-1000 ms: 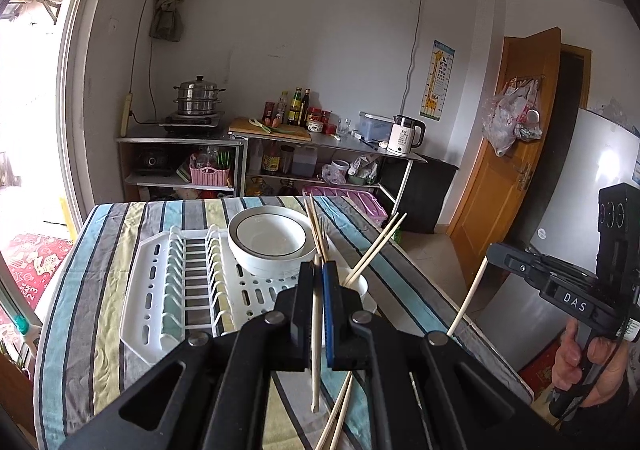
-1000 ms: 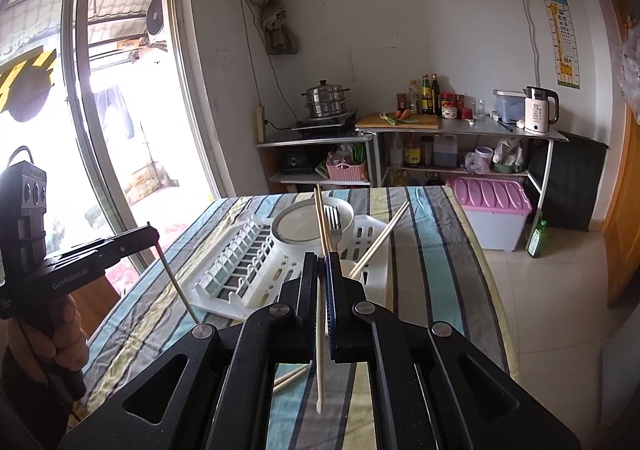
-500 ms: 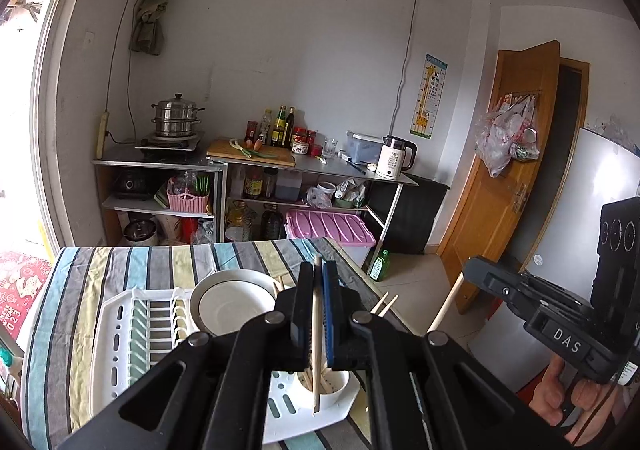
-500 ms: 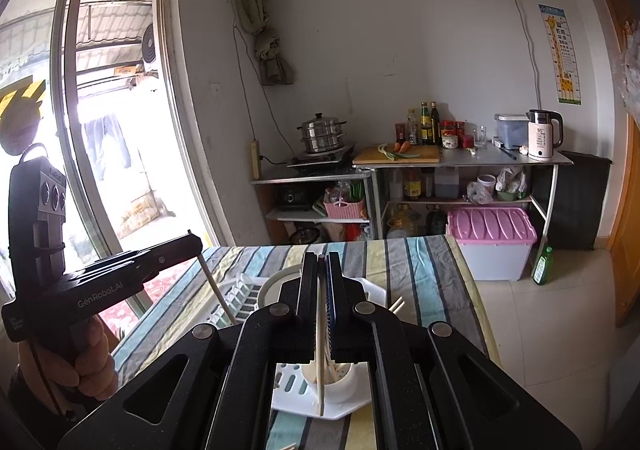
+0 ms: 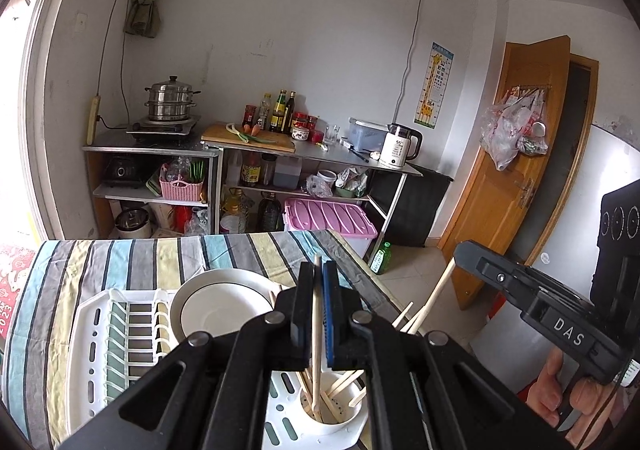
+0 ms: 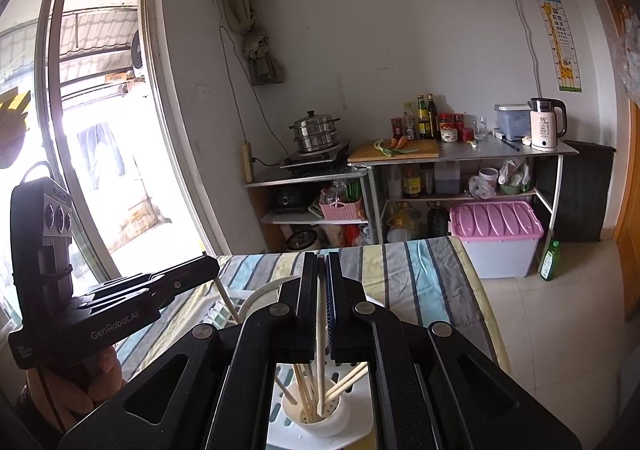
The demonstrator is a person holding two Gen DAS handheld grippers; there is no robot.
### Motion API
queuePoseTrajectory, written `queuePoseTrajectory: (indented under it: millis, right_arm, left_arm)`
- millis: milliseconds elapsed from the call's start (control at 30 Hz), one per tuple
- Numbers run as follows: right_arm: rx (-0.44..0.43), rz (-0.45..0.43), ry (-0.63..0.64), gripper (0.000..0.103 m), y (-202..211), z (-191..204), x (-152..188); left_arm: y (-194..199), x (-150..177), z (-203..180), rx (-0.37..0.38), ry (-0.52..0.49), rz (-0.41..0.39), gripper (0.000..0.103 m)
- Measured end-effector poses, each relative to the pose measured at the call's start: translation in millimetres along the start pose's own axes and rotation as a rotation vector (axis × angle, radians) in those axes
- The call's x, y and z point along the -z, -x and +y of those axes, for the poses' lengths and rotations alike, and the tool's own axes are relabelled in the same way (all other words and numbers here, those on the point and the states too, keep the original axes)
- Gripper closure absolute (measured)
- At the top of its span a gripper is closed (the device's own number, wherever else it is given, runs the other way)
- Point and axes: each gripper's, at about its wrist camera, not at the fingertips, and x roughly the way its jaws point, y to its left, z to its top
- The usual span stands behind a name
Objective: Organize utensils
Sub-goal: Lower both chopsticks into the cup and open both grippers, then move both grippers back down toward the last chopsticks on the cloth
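Observation:
My left gripper (image 5: 319, 270) is shut on a pale wooden chopstick (image 5: 316, 330) that hangs steeply, its lower end at the mouth of the white utensil cup (image 5: 352, 416). Several chopsticks lean in that cup. My right gripper (image 6: 321, 262) is shut on a second chopstick (image 6: 320, 334), whose tip also reaches the cup (image 6: 332, 420). The left wrist view shows the right gripper (image 5: 460, 252) at the right with its chopstick (image 5: 438, 292). In the right wrist view the left gripper (image 6: 208, 268) sits at the left. The cup stands at the corner of a white dish rack (image 5: 92, 334).
A white bowl (image 5: 216, 310) sits in the rack on a striped tablecloth (image 5: 120, 262). The table's right edge (image 6: 486, 306) drops to a tiled floor with a green bottle (image 6: 548, 260) and a pink-lidded bin (image 6: 496, 221). Kitchen shelves (image 5: 152, 153) line the far wall.
Both grippers moved forward over the rack with their chopsticks. The cup, earlier ahead of the fingers, now lies beneath them, with both lower chopstick ends at its mouth.

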Motion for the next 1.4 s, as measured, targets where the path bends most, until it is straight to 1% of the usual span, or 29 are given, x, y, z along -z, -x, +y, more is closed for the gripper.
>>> queuePoseTrajectory:
  millis: [267, 333, 500, 600, 633, 667, 700, 733, 767, 833, 1000, 1067, 1200, 1400]
  right_arm:
    - [0.011, 0.072, -0.016, 0.099, -23.9, -9.2, 20.3]
    - [0.016, 0.078, -0.018, 0.099, -26.3, -11.3, 24.3]
    - [0.027, 0.085, -0.008, 0.099, -24.8, -13.4, 23.4]
    - [0.037, 0.103, -0.012, 0.099, -27.3, -16.3, 22.1]
    - [0.039, 0.107, -0.013, 0.099, -27.4, -17.3, 22.4]
    - [0.042, 0.110, -0.016, 0.095, -27.5, -18.6, 22.8]
    - [0.043, 0.112, -0.021, 0.092, -27.8, -20.1, 23.5]
    - [0.043, 0.111, -0.027, 0.087, -26.5, -21.5, 23.8]
    - [0.041, 0.108, -0.034, 0.084, -24.9, -22.8, 23.6]
    - [0.039, 0.103, -0.036, 0.084, -21.3, -24.1, 23.7]
    - [0.032, 0.089, -0.042, 0.082, -8.0, -23.6, 26.2]
    - [0.023, 0.085, -0.046, 0.081, 0.3, -23.3, 29.3]
    - [0.013, 0.077, -0.039, 0.080, 21.2, -18.5, 42.5]
    - [-0.007, 0.094, -0.032, 0.080, 50.5, -7.9, 72.7]
  left_arm:
    - [-24.0, 19.2, 11.5, -0.015, 0.022, 0.063, 0.098]
    - [-27.3, 24.1, 14.1, -0.020, 0.026, 0.077, 0.098]
    - [-31.3, 31.3, 20.7, -0.033, 0.043, 0.099, 0.098]
    - [-31.2, 30.9, 23.8, -0.042, 0.054, 0.103, 0.097]
    - [-30.6, 30.8, 24.1, -0.044, 0.055, 0.104, 0.097]
    - [-29.4, 31.3, 24.7, -0.046, 0.054, 0.102, 0.097]
    - [-28.0, 31.6, 24.5, -0.046, 0.054, 0.100, 0.097]
    - [-26.5, 31.7, 25.3, -0.045, 0.052, 0.098, 0.097]
    - [-24.8, 32.0, 25.4, -0.046, 0.051, 0.096, 0.097]
    - [-21.6, 32.1, 26.5, -0.045, 0.053, 0.092, 0.096]
    - [-6.4, 36.0, 29.6, -0.045, 0.055, 0.075, 0.087]
    - [2.9, 40.1, 31.3, -0.043, 0.056, 0.068, 0.087]
    - [24.2, 57.5, 32.0, -0.037, 0.037, 0.066, 0.086]
    - [50.2, 94.6, 28.7, -0.033, -0.007, 0.100, 0.083]
